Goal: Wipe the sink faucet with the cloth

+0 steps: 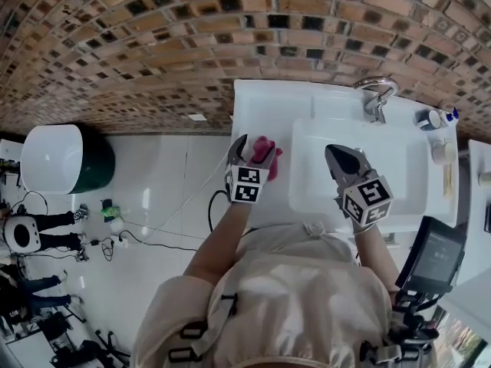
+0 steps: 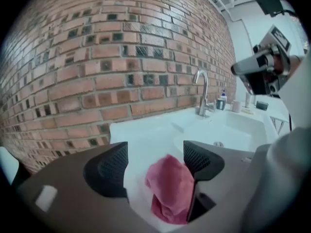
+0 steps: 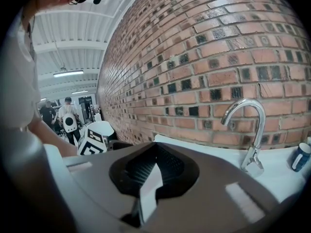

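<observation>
A crumpled pink cloth (image 1: 265, 152) (image 2: 170, 191) lies on the white counter (image 1: 265, 106) left of the sink basin (image 1: 399, 163). My left gripper (image 1: 254, 149) (image 2: 155, 163) stands open around it, the cloth close against the right-hand jaw and bare counter showing by the left-hand one. The chrome faucet (image 1: 377, 94) (image 2: 203, 93) (image 3: 251, 130) rises at the back of the basin by the brick wall. My right gripper (image 1: 332, 154) (image 3: 153, 171) hovers over the basin's front left, shut with nothing in it.
A small blue-capped bottle (image 1: 431, 119) (image 3: 301, 157) and a cup (image 1: 443, 152) stand right of the faucet. A dark screen (image 1: 437, 255) sits at the front right. On the floor to the left are a white tub (image 1: 51, 158) and cables (image 1: 138, 240).
</observation>
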`<action>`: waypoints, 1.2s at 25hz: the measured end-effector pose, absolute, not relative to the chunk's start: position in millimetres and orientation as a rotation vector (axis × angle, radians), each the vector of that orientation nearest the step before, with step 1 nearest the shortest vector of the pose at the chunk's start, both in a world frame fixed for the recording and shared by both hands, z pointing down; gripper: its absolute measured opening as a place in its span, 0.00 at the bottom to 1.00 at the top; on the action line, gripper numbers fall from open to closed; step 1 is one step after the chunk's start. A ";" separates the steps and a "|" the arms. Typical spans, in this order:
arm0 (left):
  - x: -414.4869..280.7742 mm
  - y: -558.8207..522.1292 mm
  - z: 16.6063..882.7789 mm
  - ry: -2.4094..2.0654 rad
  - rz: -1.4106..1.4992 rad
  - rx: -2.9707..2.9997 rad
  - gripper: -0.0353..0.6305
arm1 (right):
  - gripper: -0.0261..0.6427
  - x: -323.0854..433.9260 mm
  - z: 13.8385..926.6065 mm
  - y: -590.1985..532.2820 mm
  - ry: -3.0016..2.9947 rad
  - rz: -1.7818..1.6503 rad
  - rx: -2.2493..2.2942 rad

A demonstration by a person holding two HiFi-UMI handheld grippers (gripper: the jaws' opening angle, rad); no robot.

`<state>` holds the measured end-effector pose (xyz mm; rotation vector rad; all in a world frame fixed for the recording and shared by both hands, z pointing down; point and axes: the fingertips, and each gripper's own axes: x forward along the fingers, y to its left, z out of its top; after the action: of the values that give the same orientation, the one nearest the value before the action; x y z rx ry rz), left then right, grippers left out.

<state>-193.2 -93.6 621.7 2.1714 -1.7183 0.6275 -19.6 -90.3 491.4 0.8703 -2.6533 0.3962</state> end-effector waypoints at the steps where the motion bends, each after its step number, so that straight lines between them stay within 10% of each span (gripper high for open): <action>1: -195.3 -98.1 601.2 -1.742 0.577 2.182 0.55 | 0.03 -22.0 487.2 -90.7 -2.660 0.387 0.868; 9: -172.3 -136.4 423.6 -1.892 0.169 2.460 0.51 | 0.03 -34.0 458.6 -102.9 -2.740 0.289 0.842; 13: -154.6 -125.5 377.3 -1.918 0.089 2.587 0.06 | 0.03 -32.7 446.7 -101.9 -2.756 0.258 0.862; 30: -111.9 -119.5 417.0 -1.716 0.185 2.612 0.06 | 0.03 -30.9 417.2 -99.7 -2.814 0.048 0.888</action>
<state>-111.9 -119.5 417.0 2.6121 -1.7161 0.1850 -30.9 -99.7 417.2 0.8884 -2.8142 0.0476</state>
